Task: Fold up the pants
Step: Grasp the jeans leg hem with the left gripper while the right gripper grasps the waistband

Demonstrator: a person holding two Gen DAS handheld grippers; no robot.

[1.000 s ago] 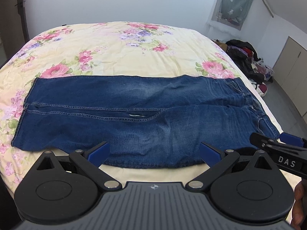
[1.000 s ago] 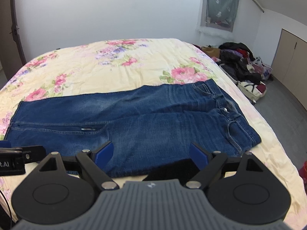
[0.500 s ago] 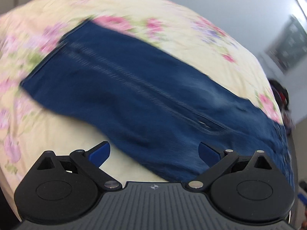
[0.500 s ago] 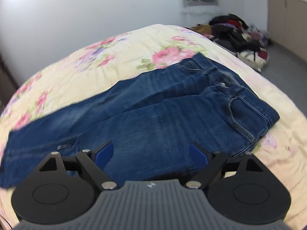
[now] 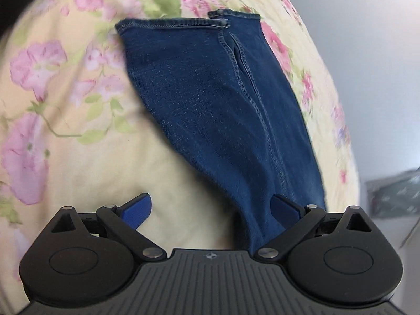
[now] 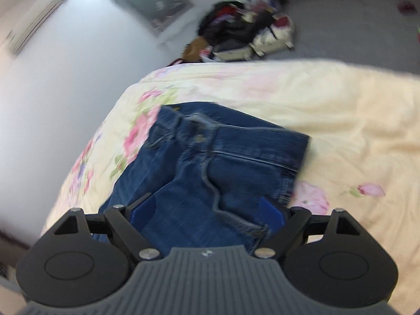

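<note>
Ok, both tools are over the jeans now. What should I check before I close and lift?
1. Left tool open: ok.
2. Right tool open: ok.
3. Left tool at the leg end, hems ahead: ok.
4. Right tool at the waist end, waistband ahead: ok.
5. Denim between the left tool's fingers: not ok, only the far finger overlaps the jeans; the other is over the bedspread.
6. Fingers touching the cloth: cannot tell.

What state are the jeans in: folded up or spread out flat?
Spread out, not yet folded: the jeans lie full length on the bedspread, both leg hems side by side.
</note>
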